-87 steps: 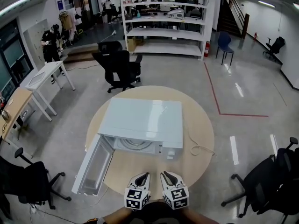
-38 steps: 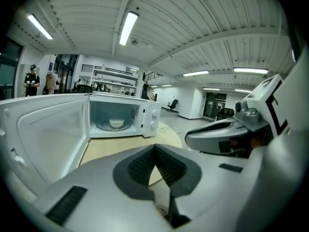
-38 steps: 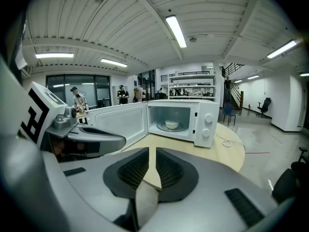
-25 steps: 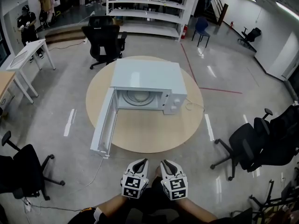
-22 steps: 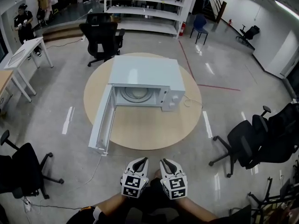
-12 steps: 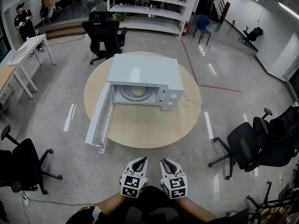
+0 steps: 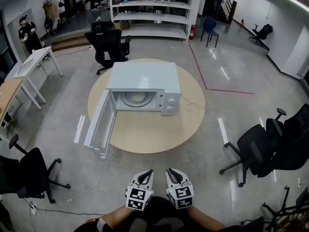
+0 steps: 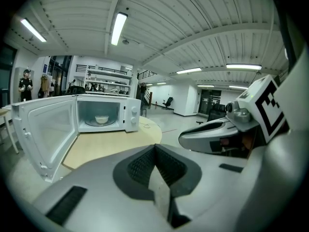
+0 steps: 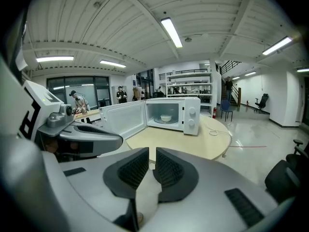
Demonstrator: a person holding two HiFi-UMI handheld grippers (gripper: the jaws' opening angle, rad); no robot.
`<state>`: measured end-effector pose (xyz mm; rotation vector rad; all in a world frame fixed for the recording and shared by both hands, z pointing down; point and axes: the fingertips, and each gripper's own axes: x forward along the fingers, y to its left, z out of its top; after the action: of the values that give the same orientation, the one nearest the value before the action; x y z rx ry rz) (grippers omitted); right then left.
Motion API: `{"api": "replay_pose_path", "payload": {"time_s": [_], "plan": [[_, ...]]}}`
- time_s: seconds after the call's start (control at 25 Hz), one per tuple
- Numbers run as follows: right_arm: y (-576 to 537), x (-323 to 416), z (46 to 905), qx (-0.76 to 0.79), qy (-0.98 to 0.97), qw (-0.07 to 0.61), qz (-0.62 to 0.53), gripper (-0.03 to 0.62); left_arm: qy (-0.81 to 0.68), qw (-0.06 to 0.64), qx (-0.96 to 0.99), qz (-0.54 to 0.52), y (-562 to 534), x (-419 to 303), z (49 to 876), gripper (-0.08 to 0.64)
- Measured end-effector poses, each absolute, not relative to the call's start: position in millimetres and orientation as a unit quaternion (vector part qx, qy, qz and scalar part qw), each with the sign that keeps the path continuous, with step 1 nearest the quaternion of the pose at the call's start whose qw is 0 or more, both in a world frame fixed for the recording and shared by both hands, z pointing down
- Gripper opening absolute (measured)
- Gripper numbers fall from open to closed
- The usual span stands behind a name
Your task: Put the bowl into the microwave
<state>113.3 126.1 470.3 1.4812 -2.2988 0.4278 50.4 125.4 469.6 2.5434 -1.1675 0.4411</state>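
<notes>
Fingers of the left gripper are pressed together, their dark ribbed pads meeting along one line with nothing between them. On the right gripper the fingers are closed to a thin slit and pinch nothing. Both grippers hang side by side at the near edge of the head view, over the floor and well apart from the round wooden bench.

A white microwave stands on the far half of that bench, its dials on the right of its front. Its door is swung wide open to the left, reaching out past the bench's rim. The bowl, small and pale, sits inside the cavity on the glass turntable; from the head view it is little more than a light spot, so its shape is probably best judged from the gripper views. A pale cable curls on the bench just right of the microwave.

Black office chairs stand around: one beyond the bench, one at near left, more at right. White shelving lines the far wall.
</notes>
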Motion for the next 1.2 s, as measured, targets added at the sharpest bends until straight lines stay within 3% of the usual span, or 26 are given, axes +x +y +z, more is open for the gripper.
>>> {"api": "replay_pose_path", "payload": {"time_s": [0.48, 1.08, 1.2], "plan": [[197.3, 113.0, 481.6, 0.473, -0.85, 0.173, 0.156, 0.055, -0.462, 0.154, 0.856, 0.174, 208.3, 46.1, 483.1, 0.046], [257.6, 127.4, 486.2, 0.464, -0.86, 0.166, 0.132, 0.055, -0.51, 0.159, 0.836, 0.127, 260.2, 43.5, 491.8, 0.046], [264.7, 132.2, 487.0, 0.466, -0.86, 0.162, 0.129, 0.018, -0.508, 0.154, 0.837, 0.129, 264.0, 49.9, 494.6, 0.046]]}}
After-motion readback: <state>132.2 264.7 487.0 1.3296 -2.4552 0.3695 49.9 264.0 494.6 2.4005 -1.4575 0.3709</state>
